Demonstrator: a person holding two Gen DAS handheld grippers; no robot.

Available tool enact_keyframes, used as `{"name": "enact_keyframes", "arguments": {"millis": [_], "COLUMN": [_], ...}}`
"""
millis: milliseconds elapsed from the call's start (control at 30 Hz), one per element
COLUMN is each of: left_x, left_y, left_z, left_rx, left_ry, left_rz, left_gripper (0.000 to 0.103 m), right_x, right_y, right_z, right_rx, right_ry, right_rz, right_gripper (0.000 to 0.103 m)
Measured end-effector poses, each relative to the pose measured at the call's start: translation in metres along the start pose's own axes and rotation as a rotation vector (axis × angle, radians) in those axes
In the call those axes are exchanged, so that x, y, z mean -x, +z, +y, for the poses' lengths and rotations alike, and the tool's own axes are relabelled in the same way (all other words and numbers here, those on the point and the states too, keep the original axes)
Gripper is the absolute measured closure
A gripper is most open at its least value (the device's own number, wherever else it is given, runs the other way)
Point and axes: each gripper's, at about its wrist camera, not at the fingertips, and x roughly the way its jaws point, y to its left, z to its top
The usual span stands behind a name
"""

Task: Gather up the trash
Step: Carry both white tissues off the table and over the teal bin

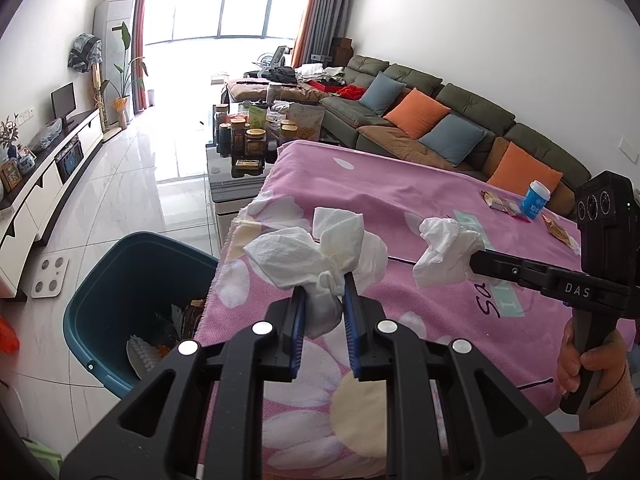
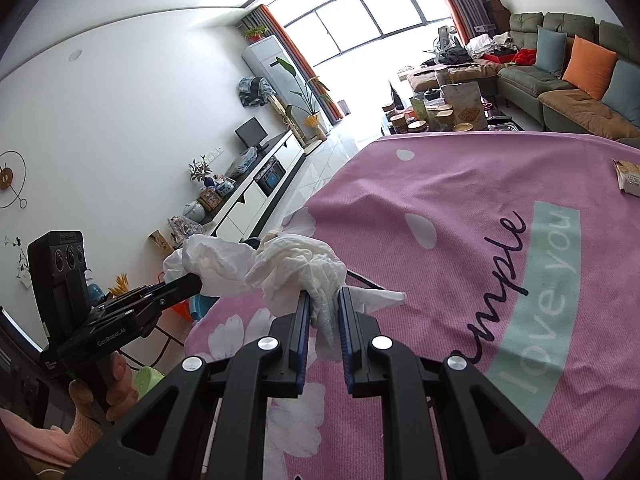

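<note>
Left wrist view: left gripper (image 1: 323, 286) pinches a white tissue wad (image 1: 316, 256) above the pink tabletop (image 1: 400, 196), near the blue bin (image 1: 120, 272). Right gripper (image 2: 323, 296) pinches another tissue (image 2: 296, 268).

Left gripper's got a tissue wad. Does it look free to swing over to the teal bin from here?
Probably yes. The left gripper is shut on its crumpled tissue near the table's left edge, and the teal bin stands open on the floor just beside that edge. Nothing shows between them; the right gripper is off to the other side.
</note>
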Motion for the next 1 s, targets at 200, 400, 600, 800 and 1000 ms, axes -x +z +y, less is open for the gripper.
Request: {"name": "enact_keyframes", "arguments": {"millis": [200,400,600,800,1000], "left_x": [0.004,0.007,0.009,0.012,0.016], "left_y": [-0.002,-0.004,-0.006,-0.008,-0.009], "left_z": [0.006,0.012,0.018,0.026,0.034], "left_rx": [0.009,0.019,0.032,0.048,0.064], "left_ry": [0.011,0.02,0.034,0.052,0.07], "left_rz": [-0.007,-0.013,-0.019,-0.026,-0.033], "left_gripper": [0.085,0.085,0.085,0.085,0.085], "right_x": [-0.006,-0.01,-0.016,-0.025,-0.034], "right_y": [0.0,0.002,0.005,0.009,0.011], "right_z": [0.007,0.011,0.014,0.022,0.032], "right_rx": [0.011,0.016,0.017,0.032,0.048], "right_ry": [0.006,0.012,0.024,0.038,0.062], "right_rz": [0.01,0.015,0.024,0.033,0.048], "right_gripper": [0.09,0.09,0.09,0.09,0.09]}}
